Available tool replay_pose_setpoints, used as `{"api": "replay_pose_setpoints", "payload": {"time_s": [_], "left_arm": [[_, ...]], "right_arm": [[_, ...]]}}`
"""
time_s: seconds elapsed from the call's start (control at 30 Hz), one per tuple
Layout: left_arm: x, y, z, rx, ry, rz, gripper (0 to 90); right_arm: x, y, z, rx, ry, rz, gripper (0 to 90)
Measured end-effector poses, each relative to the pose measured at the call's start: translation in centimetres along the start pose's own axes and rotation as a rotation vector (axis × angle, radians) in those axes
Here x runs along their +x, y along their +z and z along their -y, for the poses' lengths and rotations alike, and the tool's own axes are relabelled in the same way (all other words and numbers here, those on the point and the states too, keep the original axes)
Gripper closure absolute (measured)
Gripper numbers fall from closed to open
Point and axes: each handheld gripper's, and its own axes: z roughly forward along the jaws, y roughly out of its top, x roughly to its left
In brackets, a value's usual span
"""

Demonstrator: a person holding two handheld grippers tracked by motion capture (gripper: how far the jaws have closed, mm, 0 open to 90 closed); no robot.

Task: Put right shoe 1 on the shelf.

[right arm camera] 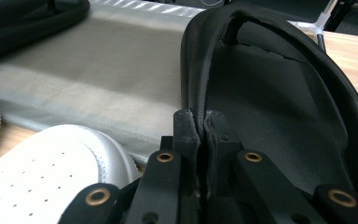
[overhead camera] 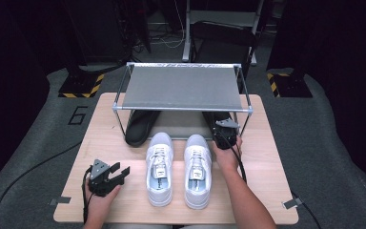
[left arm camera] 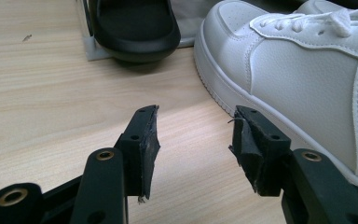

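At the centre right of the high view, under the rack (overhead camera: 181, 88), the right hand-held gripper (overhead camera: 225, 133) pinches the edge of a black slipper (right arm camera: 279, 102) (its jaws are pressed together on it). At lower left, the left hand-held gripper (left arm camera: 193, 140) rests on the bench (overhead camera: 267, 191) with jaws apart, beside the white sneakers (overhead camera: 159, 167).

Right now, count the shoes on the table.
4: two white sneakers side by side, left and right; two black slippers under the rack, left, right pinched by the right hand-held gripper.
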Motion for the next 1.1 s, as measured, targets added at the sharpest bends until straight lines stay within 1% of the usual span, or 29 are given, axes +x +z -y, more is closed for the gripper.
{"api": "replay_pose_setpoints", "payload": {"time_s": [0.07, 0.1, 0.17, 0.23, 0.27, 0.3, 0.33, 0.37, 0.4, 0.43, 0.47, 0.5, 0.53, 0.57, 0.6, 0.63, 0.67, 0.73, 0.77, 0.8, 0.87, 0.9, 0.93, 0.97, 1.03, 1.07, 1.1], "left_arm": [[0.0, 0.0, 0.0, -0.005, -0.006, -0.010, 50.4], [0.1, -0.1, 0.1, -0.007, -0.009, -0.008, 50.4], [0.2, -0.1, 0.2, -0.008, -0.014, -0.011, 50.4], [0.3, -0.2, 0.2, -0.008, -0.020, -0.014, 50.4], [0.3, -0.2, 0.3, -0.003, -0.021, -0.017, 50.4], [0.4, -0.2, 0.3, -0.002, -0.020, -0.013, 50.4], [0.4, -0.2, 0.3, 0.001, -0.023, -0.013, 50.4], [0.4, -0.1, 0.3, -0.003, -0.022, -0.018, 50.4], [0.4, -0.1, 0.4, 0.001, -0.026, -0.018, 50.4], [0.4, 0.0, 0.4, 0.001, -0.025, -0.017, 50.4], [0.4, 0.0, 0.4, 0.007, -0.021, -0.014, 50.4], [0.4, 0.0, 0.4, 0.018, -0.019, -0.008, 50.4], [0.3, 0.1, 0.5, 0.010, -0.020, -0.016, 50.4], [0.2, 0.1, 0.5, 0.011, -0.021, -0.017, 50.4], [0.3, 0.1, 0.6, 0.023, -0.018, -0.007, 50.4], [0.3, 0.1, 0.6, 0.031, -0.018, -0.004, 50.4], [0.3, 0.2, 0.7, 0.021, -0.026, -0.007, 50.4], [0.4, 0.1, 0.7, 0.030, -0.026, -0.002, 50.4], [0.4, 0.0, 0.7, 0.024, -0.023, -0.008, 50.4], [0.5, 0.0, 0.7, 0.005, -0.021, -0.019, 50.4], [0.6, -0.2, 0.6, 0.015, -0.027, -0.014, 50.4], [0.8, -0.3, 0.6, 0.015, -0.026, -0.016, 50.4], [0.8, -0.3, 0.7, 0.014, -0.028, -0.020, 50.4], [0.9, -0.4, 0.7, 0.020, -0.030, -0.021, 50.4], [1.0, -0.4, 0.8, 0.015, -0.035, -0.027, 50.5], [1.0, -0.5, 0.8, 0.019, -0.038, -0.025, 50.5], [1.0, -0.6, 0.7, 0.011, -0.038, -0.024, 50.5]], "right_arm": [[0.0, 0.3, 0.1, 0.001, -0.004, 0.005, 83.9], [0.0, 0.4, 0.2, 0.006, -0.012, 0.007, 83.9], [0.0, 0.7, 0.3, 0.012, 0.008, 0.009, 83.8], [0.0, 0.9, 0.3, -0.001, 0.033, 0.007, 83.8], [0.0, 1.0, 0.3, -0.002, 0.033, 0.011, 83.8], [-0.1, 1.1, 0.3, -0.006, 0.015, 0.018, 83.9], [-0.1, 1.1, 0.3, 0.004, 0.015, 0.021, 83.8], [-0.2, 1.3, 0.2, -0.004, 0.010, 0.020, 83.8], [-0.1, 1.3, 0.1, -0.002, 0.018, 0.024, 83.8], [-0.3, 1.5, 0.1, -0.006, -0.007, 0.033, 83.9], [-0.3, 1.5, 0.0, 0.004, -0.001, 0.041, 83.9], [-0.5, 1.7, -0.1, 0.003, -0.013, 0.044, 83.9], [-0.4, 1.8, -0.2, -0.005, 0.005, 0.048, 83.9], [-0.5, 1.9, -0.3, -0.005, 0.009, 0.051, 83.9], [-0.6, 2.1, -0.4, -0.005, -0.006, 0.064, 83.8], [-0.5, 2.2, -0.5, -0.010, 0.019, 0.062, 83.8], [-0.6, 2.4, -0.6, -0.009, 0.010, 0.068, 83.8], [-0.7, 2.7, -0.7, -0.006, 0.011, 0.082, 83.8], [-0.8, 2.7, -0.7, -0.010, 0.004, 0.082, 83.8], [-0.9, 2.8, -0.7, -0.005, 0.006, 0.083, 83.8], [-0.8, 3.0, -0.8, -0.007, 0.010, 0.093, 83.8], [-0.9, 3.1, -0.8, -0.007, -0.005, 0.096, 83.8], [-0.7, 3.3, -0.9, -0.004, 0.009, 0.098, 83.8], [-0.7, 3.4, -0.9, -0.012, 0.007, 0.100, 83.8], [-0.4, 3.5, -1.0, -0.010, 0.008, 0.103, 83.7], [-0.3, 3.6, -1.1, -0.011, 0.002, 0.103, 83.7], [-0.2, 3.7, -1.1, -0.011, -0.008, 0.106, 83.8]]}}
